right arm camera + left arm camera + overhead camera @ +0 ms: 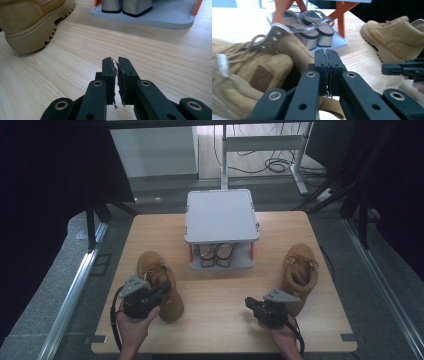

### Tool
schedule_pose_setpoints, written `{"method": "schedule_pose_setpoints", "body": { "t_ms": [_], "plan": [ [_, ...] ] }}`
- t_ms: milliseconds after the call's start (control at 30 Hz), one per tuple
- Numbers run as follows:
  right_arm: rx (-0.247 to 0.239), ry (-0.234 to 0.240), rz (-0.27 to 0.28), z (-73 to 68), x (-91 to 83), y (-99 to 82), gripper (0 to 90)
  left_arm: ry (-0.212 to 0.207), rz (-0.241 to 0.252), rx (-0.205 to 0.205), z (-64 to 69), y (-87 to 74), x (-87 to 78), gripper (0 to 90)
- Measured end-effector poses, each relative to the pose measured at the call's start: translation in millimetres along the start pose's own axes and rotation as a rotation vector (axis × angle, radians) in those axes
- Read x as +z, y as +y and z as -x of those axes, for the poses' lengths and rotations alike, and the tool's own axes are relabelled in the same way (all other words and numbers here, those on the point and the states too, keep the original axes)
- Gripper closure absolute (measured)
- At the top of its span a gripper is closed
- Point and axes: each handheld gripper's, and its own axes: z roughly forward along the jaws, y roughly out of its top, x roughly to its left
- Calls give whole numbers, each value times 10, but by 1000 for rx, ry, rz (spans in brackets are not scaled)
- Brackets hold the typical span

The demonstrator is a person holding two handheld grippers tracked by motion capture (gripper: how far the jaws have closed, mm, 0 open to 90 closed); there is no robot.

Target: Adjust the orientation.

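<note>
Closed with nothing between its jaws, my left hand-held gripper (159, 291) sits against the tan boot (160, 285) near the desk's (220, 320) front-left corner. Right hand-held gripper (250, 304), nearly shut and empty, hovers near the front edge, beside the other boot (300, 272).

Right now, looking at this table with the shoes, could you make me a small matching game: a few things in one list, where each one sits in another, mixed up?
Things:
1. Tan suede lace-up boot beside the left gripper
2. Tan suede lace-up boot beside the right gripper
3. Pair of silver block-heeled sandals
4. Grey two-tier plastic rack with orange posts

Places:
A. On the lower shelf of the rack
B. Left part of the wooden table
C. Middle of the table's far side
D. Right part of the wooden table

Pairs: 1-B, 2-D, 3-A, 4-C
</note>
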Motion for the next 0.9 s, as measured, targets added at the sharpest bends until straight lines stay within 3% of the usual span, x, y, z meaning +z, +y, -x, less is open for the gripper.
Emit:
{"method": "schedule_pose_setpoints", "body": {
  "t_ms": [200, 333, 400, 567, 700, 900],
  "plan": [
    [-6, -5, -9, -4, 12, -16, 836, -29, -14, 12, 83, -80, 70, 877],
    [-7, -2, -4, -11, 8, -16, 836, -82, -14, 19, 163, -149, 110, 876],
    [-11, -2, -8, -16, 14, -19, 836, -71, -19, 39, 202, -182, 138, 876],
    [-19, -3, -14, -27, 26, -27, 834, -65, -39, 29, 216, -291, 251, 873],
    [-29, -5, -20, -36, 42, -40, 833, -27, -57, 17, 174, -404, 369, 879],
    [-37, -7, -30, -45, 65, -59, 833, 29, -61, 44, 169, -473, 416, 887]
  ]
}}
